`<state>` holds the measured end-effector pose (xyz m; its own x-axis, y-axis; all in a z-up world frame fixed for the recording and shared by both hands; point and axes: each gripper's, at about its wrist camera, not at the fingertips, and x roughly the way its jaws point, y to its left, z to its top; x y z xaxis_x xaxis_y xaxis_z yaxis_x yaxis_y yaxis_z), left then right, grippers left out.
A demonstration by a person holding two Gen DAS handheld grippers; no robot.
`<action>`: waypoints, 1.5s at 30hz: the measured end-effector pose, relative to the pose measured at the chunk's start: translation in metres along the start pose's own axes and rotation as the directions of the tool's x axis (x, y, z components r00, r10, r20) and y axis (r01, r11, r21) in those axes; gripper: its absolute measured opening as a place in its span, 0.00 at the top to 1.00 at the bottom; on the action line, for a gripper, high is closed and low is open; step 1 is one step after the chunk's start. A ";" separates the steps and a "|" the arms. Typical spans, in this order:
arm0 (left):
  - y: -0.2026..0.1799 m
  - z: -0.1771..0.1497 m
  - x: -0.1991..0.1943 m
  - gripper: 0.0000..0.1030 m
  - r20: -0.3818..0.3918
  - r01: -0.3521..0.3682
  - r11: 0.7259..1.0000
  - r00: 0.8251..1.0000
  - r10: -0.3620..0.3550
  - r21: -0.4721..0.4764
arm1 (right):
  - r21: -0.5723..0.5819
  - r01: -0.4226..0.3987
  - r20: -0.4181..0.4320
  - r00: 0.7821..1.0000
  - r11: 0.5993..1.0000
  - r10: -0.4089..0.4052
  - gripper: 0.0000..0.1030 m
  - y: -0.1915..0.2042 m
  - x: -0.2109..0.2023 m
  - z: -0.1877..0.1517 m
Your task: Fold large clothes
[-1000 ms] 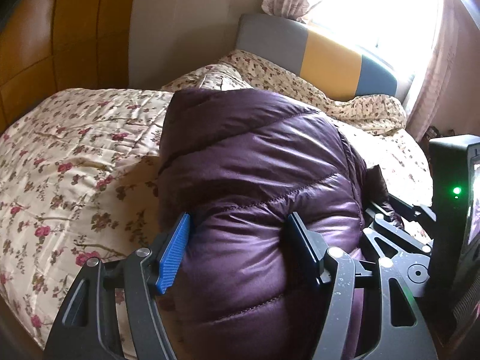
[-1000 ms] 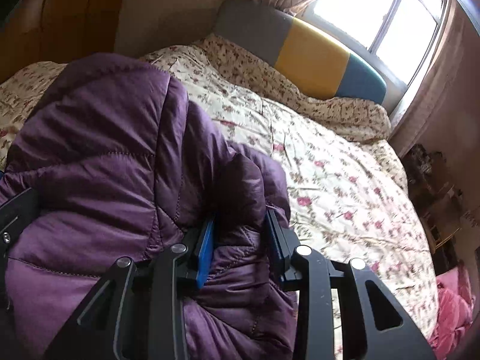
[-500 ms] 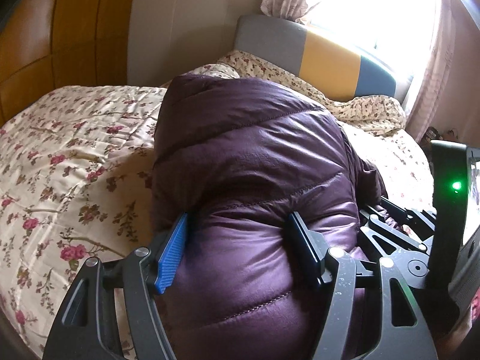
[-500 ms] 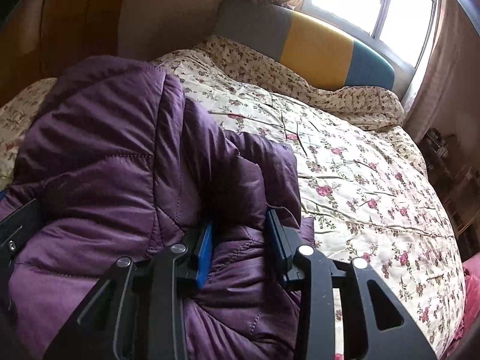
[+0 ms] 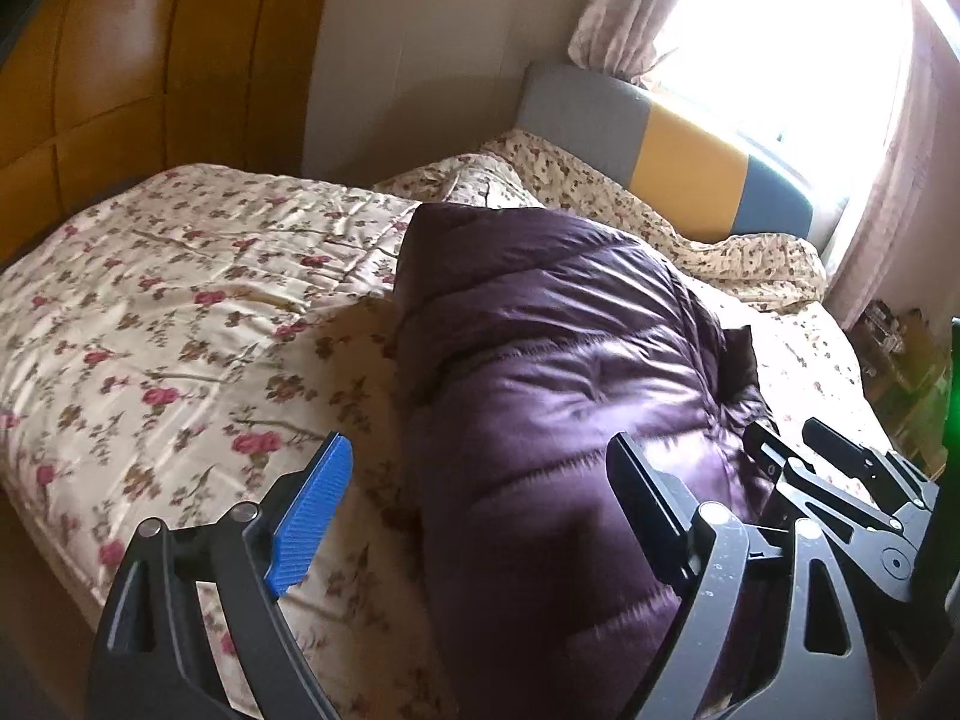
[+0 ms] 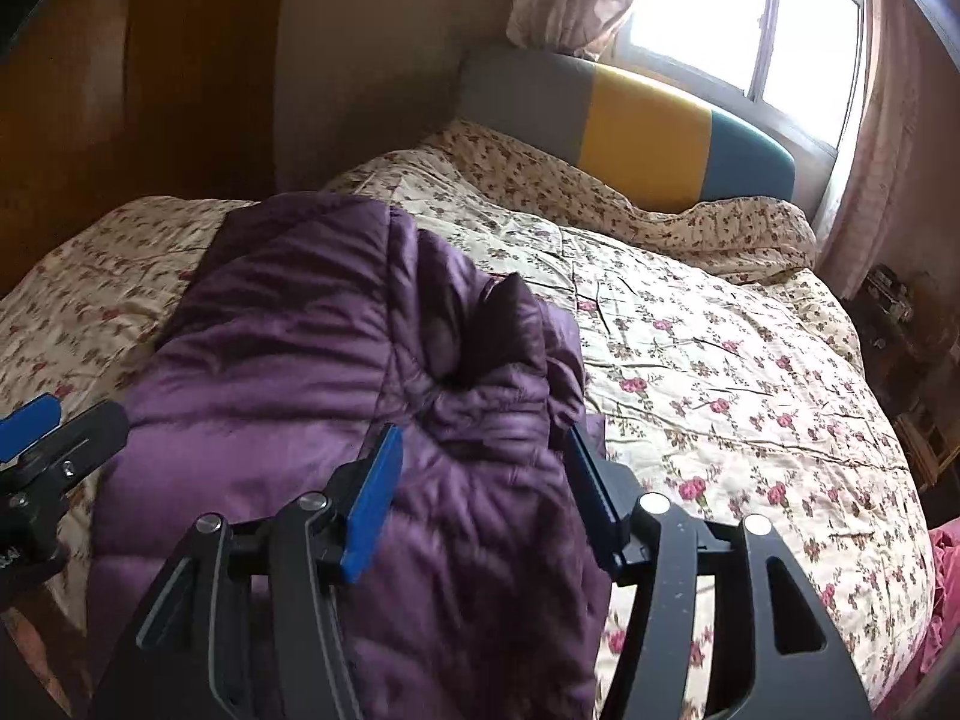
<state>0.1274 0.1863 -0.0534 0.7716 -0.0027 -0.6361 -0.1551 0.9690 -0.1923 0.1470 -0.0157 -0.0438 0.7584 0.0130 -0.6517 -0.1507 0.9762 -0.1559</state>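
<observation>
A purple quilted puffer jacket (image 5: 552, 372) lies folded in a thick bundle on the floral bedspread (image 5: 180, 324); it also shows in the right wrist view (image 6: 312, 348). My left gripper (image 5: 480, 498) is open, its blue pad left of the bundle and its black finger over it. My right gripper (image 6: 486, 492) is open, jaws spread over the jacket's near right part, not pinching it. The right gripper's frame (image 5: 852, 498) shows in the left wrist view; the left one (image 6: 42, 450) shows in the right wrist view.
The bed (image 6: 720, 360) has a grey, yellow and teal headboard (image 6: 648, 132) below a bright window (image 6: 750, 18) with curtains. A wooden wardrobe (image 5: 90, 60) stands at left. Cluttered shelving (image 6: 912, 324) is at the right, pink fabric (image 6: 942, 588) by the bed's corner.
Both grippers have opened and let go of the jacket. The jacket has dropped onto the bedspread. The left gripper has spread wide and pulled back a little.
</observation>
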 end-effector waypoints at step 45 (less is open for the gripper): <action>-0.023 -0.063 -0.062 0.03 -0.022 -0.104 0.995 0.994 0.104 -0.002 | 0.014 -0.019 -0.047 0.999 1.000 0.020 0.09 -0.011 -0.062 -0.066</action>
<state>0.0443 0.1484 -0.0565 0.7377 0.0930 -0.6687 -0.2360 0.9635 -0.1264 0.0595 -0.0417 -0.0506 0.7247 0.0219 -0.6887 -0.1562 0.9787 -0.1333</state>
